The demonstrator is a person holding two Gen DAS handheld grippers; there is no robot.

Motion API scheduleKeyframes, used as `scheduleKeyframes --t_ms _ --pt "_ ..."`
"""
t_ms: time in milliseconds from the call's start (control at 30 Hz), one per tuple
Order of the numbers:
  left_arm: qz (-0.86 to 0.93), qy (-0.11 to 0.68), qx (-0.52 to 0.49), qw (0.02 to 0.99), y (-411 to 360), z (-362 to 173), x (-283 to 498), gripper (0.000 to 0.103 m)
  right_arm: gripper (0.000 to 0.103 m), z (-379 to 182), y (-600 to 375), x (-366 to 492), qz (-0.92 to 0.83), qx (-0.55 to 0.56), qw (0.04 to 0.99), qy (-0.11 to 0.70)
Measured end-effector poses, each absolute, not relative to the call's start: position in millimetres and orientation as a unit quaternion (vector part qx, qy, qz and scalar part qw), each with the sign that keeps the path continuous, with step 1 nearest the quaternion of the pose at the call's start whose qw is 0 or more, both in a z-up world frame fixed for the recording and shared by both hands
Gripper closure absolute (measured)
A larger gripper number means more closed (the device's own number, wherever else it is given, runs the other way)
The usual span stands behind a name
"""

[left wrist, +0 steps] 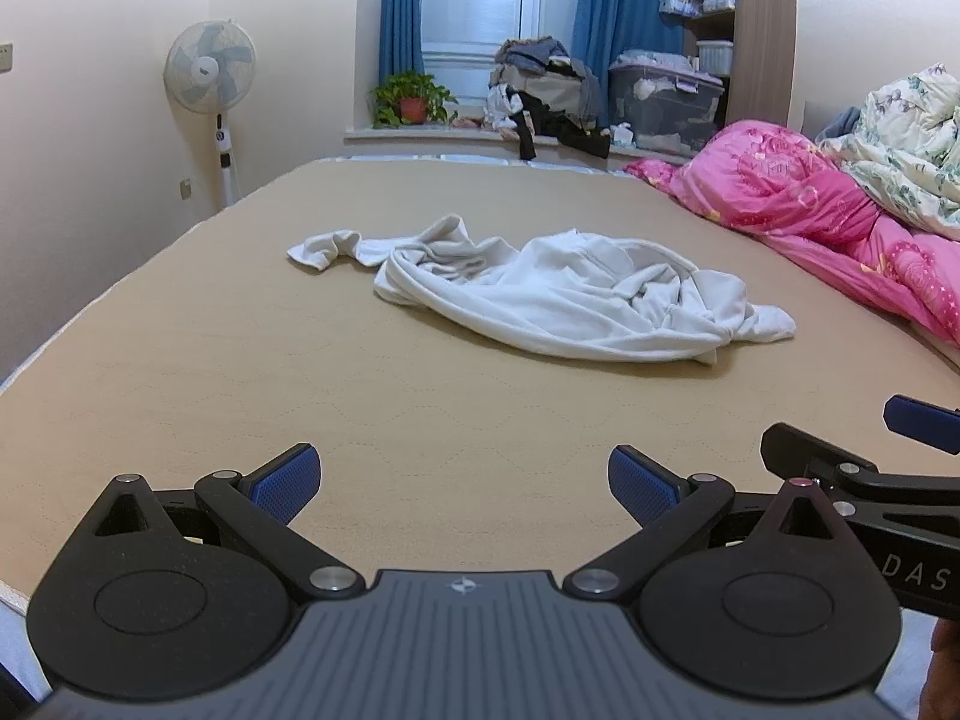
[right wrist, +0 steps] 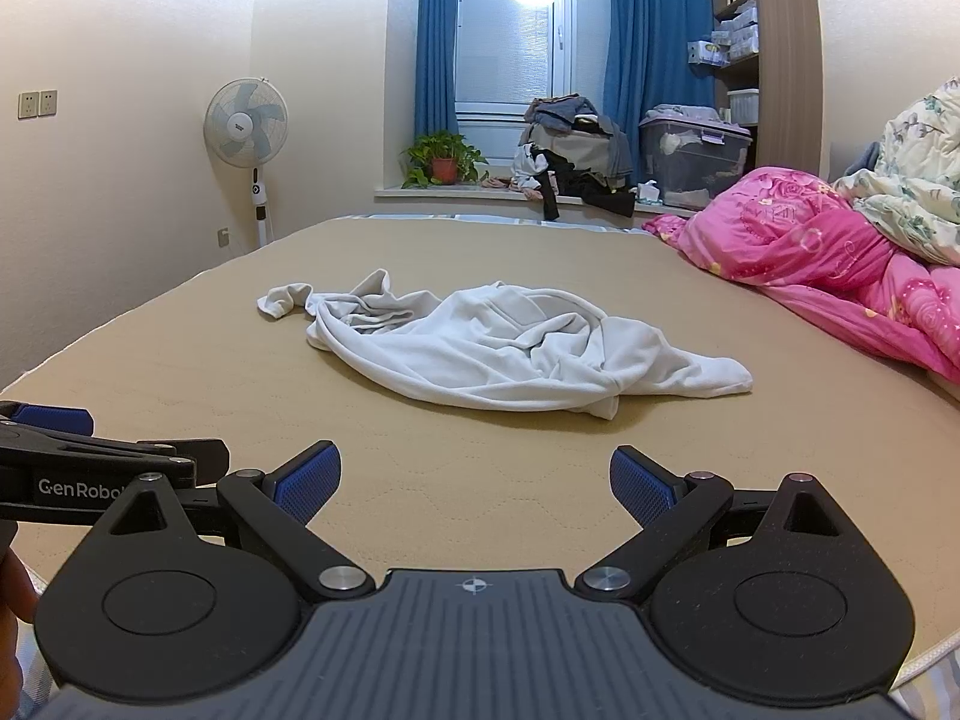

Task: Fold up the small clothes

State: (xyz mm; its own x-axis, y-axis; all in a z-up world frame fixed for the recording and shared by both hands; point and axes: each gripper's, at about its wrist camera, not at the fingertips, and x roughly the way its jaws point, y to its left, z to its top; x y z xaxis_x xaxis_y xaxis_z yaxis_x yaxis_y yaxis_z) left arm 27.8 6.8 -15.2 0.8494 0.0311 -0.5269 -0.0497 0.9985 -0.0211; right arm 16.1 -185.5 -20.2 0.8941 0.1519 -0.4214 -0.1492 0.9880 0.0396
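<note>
1. The left tool [left wrist: 461, 489] hovers low over the bed [left wrist: 180, 372], jaws spread wide, gripping nothing.
2. The right tool [right wrist: 474, 489], just beside it, is equally wide and empty.
3. Ahead of both, well apart from them, the white garment [left wrist: 540, 288] lies crumpled; folding looks unstarted, everything left.
4. Only the right view shows wall sockets [right wrist: 37, 103]; each view catches the other tool's edge.

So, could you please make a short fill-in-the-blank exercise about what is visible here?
1. The crumpled garment on the bed is ____ in colour.
2. Both the left gripper and the right gripper are ____, holding nothing.
3. The curtains at the window are ____.
4. The quilt bunched beside the garment is ____.

Missing words: white; open; blue; pink
</note>
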Motion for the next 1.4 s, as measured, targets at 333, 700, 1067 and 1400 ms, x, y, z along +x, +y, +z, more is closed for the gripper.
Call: scheduleKeyframes --t_ms 333,700,1067,1400 --pt "0.015 0.275 -0.003 0.961 7 -16 32 0.050 0.065 -7 -209 36 0.080 0.058 0.972 0.216" --pt "-0.005 0.313 -0.025 0.949 34 -12 84 0.050 0.049 -26 -267 171 0.056 0.096 0.958 0.263" --pt "-0.015 0.368 -0.086 0.926 59 -51 245 0.046 0.040 -99 -290 291 0.046 0.179 0.923 0.336" --pt "-0.013 0.401 -0.218 0.890 36 -99 344 0.048 0.097 -83 -267 287 0.103 0.218 0.911 0.335"
